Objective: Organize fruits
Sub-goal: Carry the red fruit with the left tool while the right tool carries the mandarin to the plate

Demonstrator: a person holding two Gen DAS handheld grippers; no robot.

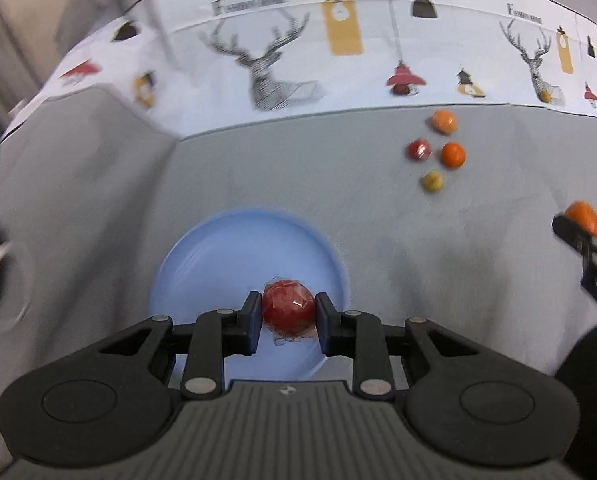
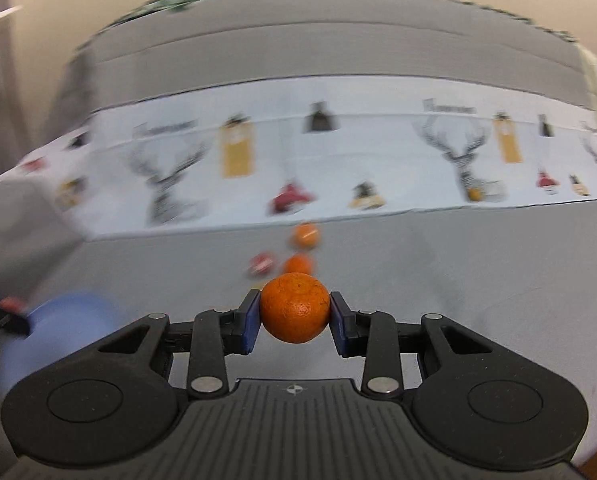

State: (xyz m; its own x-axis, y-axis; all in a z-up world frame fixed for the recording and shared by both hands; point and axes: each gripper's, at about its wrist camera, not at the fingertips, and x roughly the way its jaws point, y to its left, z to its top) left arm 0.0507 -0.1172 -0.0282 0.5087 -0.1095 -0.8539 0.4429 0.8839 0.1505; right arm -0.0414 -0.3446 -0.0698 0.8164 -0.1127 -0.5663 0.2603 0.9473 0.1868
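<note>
Grey bench (image 1: 338,184) carries a blue plate (image 1: 218,248). Left gripper (image 1: 286,316) clamps a red fruit (image 1: 286,308) above it. Right gripper (image 2: 294,312) clamps an orange (image 2: 294,306).

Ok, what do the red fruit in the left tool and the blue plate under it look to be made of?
Red fruit: glossy red ball in clear crinkled film, going by the glints and the wrinkled edges; real or imitation, I cannot tell. Blue plate: smooth pale blue, even matte sheen, probably plastic.

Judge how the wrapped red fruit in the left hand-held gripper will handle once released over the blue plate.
The wrapped red fruit is round, so it will probably roll. Its glossy film looks slippery against the pads. The blue plate has a raised rim that may contain it.
</note>
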